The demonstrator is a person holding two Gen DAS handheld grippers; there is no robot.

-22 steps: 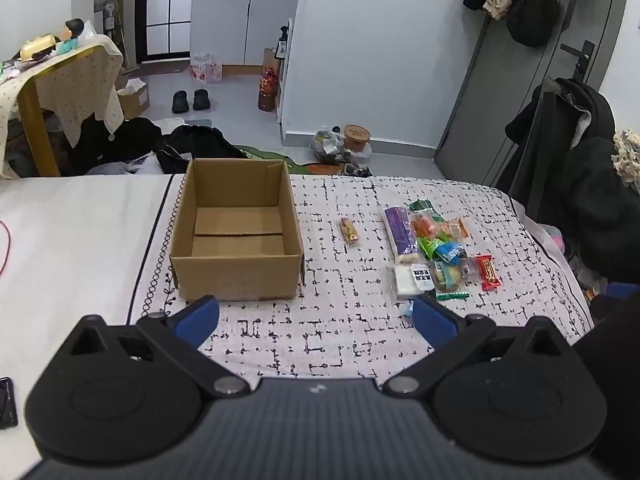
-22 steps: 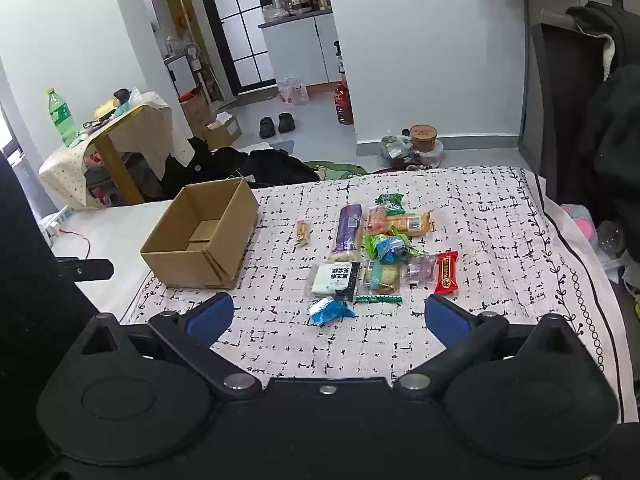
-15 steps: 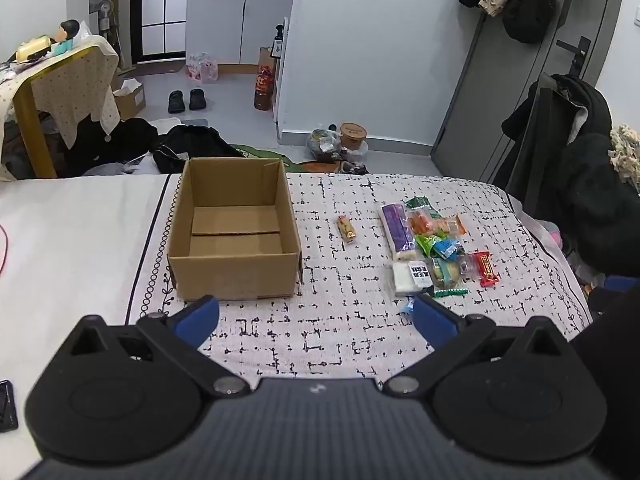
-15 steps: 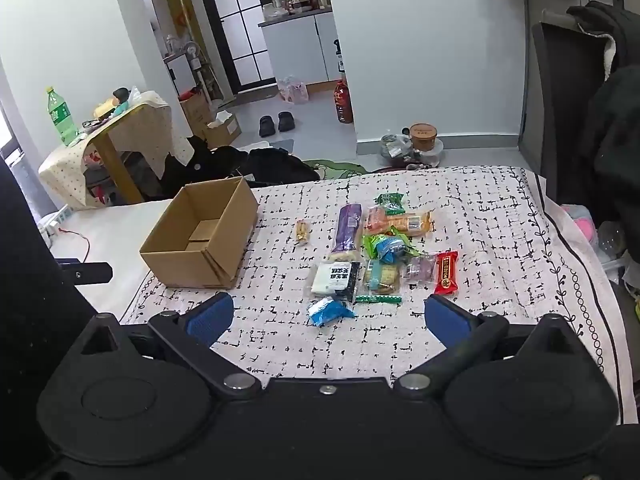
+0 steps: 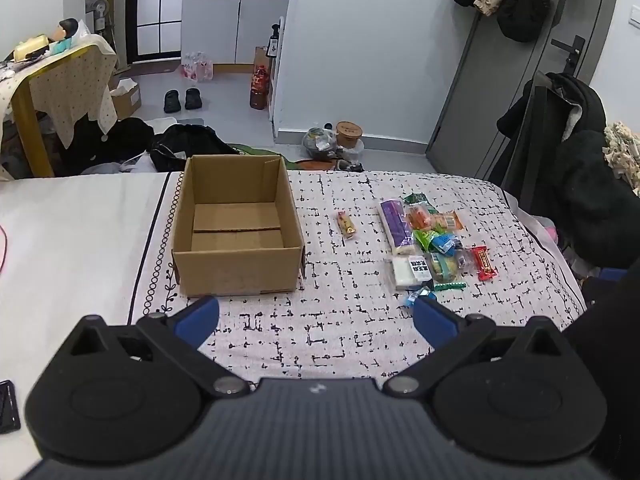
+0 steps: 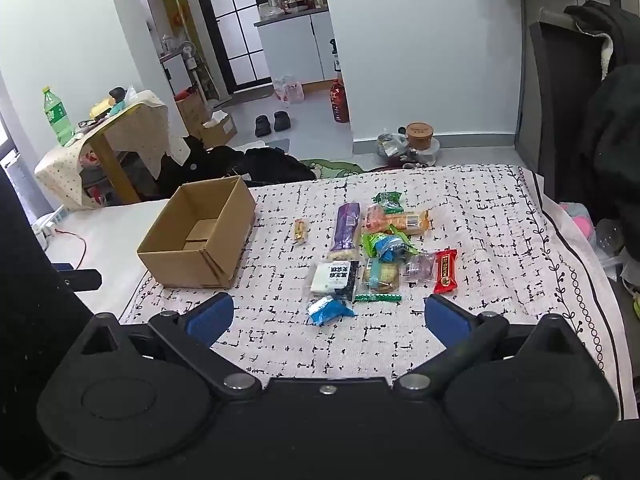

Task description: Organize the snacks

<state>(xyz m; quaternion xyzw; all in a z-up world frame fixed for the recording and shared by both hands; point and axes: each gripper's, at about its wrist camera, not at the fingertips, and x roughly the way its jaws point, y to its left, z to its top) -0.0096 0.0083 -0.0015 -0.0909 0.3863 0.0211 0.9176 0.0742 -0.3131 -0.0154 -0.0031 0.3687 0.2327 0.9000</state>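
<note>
An empty open cardboard box (image 5: 236,232) (image 6: 200,240) stands on the patterned cloth. To its right lies a cluster of snack packets (image 5: 428,240) (image 6: 380,248), with a purple packet (image 6: 346,226), a red bar (image 6: 445,271), a blue packet (image 6: 328,310) nearest me, and a small gold candy bar (image 5: 346,225) lying apart toward the box. My left gripper (image 5: 316,318) is open and empty, just in front of the box. My right gripper (image 6: 328,318) is open and empty, over the blue packet.
The cloth-covered bed (image 5: 340,320) (image 6: 500,240) ends at a far edge, with bags and clothes on the floor beyond. A draped side table (image 6: 100,128) with a green bottle stands at the far left. Dark coats hang at the right (image 5: 580,200).
The left wrist view has shifted slightly, so the box and snacks sit a little lower and left in frame. The right gripper is nearly still. Both stay open.
</note>
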